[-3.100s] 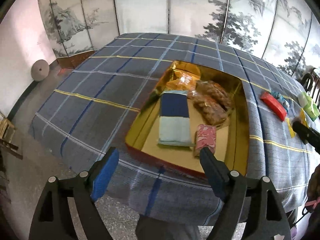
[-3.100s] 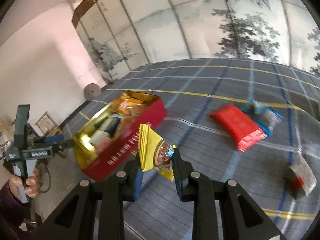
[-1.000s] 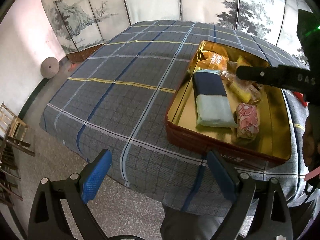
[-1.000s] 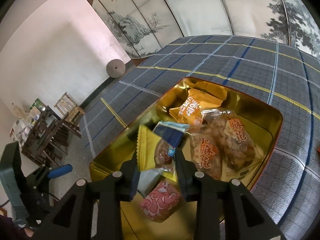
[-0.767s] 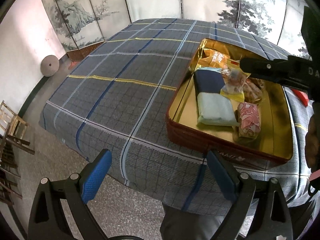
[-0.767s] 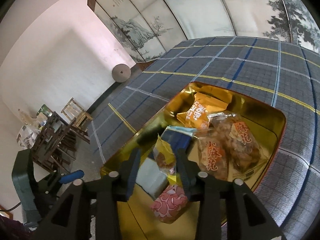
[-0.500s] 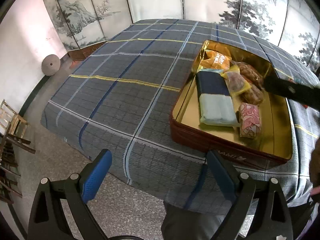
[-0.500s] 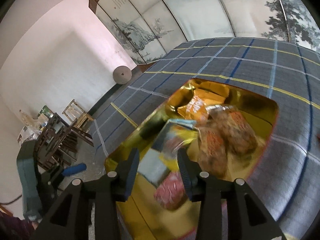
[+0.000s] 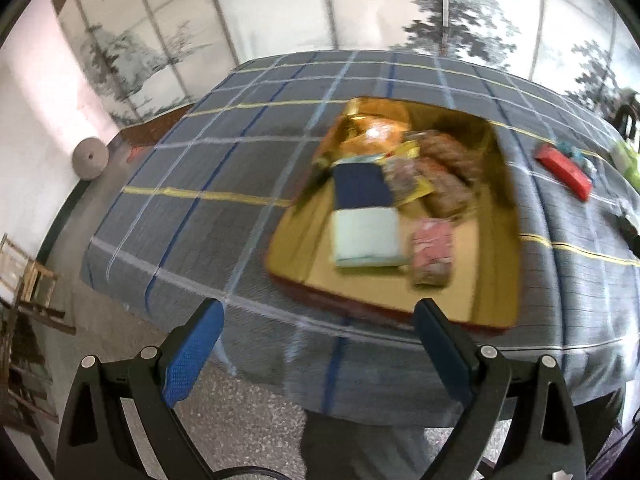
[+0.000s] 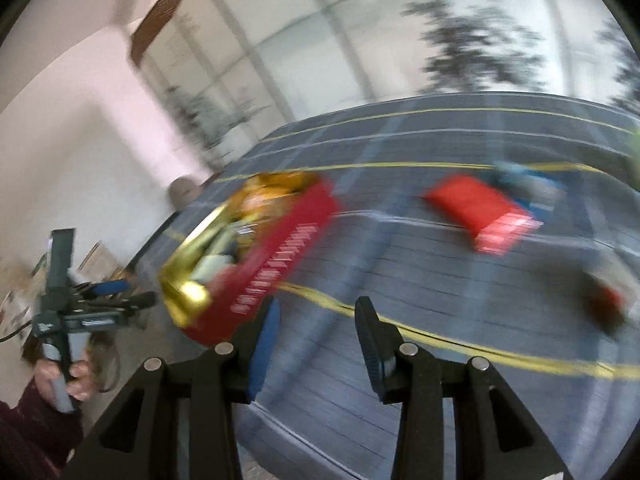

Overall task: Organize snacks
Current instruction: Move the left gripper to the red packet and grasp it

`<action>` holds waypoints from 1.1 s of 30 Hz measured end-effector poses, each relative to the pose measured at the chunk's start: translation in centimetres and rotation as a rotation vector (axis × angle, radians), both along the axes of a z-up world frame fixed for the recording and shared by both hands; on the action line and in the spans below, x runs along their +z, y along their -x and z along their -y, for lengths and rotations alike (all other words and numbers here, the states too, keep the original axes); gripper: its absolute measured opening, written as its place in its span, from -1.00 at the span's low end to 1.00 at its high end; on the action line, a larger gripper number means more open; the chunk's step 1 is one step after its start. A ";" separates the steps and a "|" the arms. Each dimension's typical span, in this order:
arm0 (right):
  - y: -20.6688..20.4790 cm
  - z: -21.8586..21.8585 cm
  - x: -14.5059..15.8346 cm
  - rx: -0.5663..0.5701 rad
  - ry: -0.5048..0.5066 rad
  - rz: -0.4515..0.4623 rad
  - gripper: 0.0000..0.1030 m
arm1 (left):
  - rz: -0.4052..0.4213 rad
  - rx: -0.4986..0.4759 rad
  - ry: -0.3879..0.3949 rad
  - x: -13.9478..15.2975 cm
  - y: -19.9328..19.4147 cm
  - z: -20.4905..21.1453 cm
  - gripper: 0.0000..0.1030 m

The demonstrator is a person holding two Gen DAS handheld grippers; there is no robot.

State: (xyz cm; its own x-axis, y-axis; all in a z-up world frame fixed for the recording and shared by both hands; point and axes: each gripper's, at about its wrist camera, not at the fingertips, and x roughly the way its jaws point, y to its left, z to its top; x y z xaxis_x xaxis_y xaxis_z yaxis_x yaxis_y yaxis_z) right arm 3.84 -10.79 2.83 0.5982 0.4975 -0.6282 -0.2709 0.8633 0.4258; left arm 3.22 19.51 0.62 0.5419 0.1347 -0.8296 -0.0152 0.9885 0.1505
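Left wrist view: the left tool (image 9: 316,340) hangs over the near edge of the tabletop (image 9: 224,184), its blue-padded jaws spread wide with nothing between them. Ahead lies the gold-lined snack tin (image 9: 496,272) with red outer walls, resting on the plaid cloth. Inside it lie a navy-and-pale-blue packet (image 9: 366,220), a pink wrapped snack (image 9: 432,254), a yellow sachet (image 9: 408,180) overlapping the navy packet, brown bagged snacks (image 9: 448,172) and an orange packet (image 9: 376,134) at the far end. A red packet (image 9: 564,166) lies on the cloth well apart to the right of the tin.

Right wrist view (motion-blurred): the right tool (image 10: 316,340) is parted and holds nothing, above the cloth beside the tin's red wall (image 10: 276,260).
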 end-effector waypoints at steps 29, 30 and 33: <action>1.8 26.3 -4.3 -0.492 0.072 -0.045 -0.14 | -0.496 -0.187 0.528 -3.9 -20.3 29.2 0.05; 1.8 26.3 -4.3 -0.485 0.065 -0.040 -0.14 | -0.509 -0.169 0.530 -4.6 -20.6 29.4 0.05; 2.0 26.0 -4.2 -0.462 0.059 -0.021 -0.13 | -0.493 -0.120 0.521 -5.3 -21.2 29.8 0.05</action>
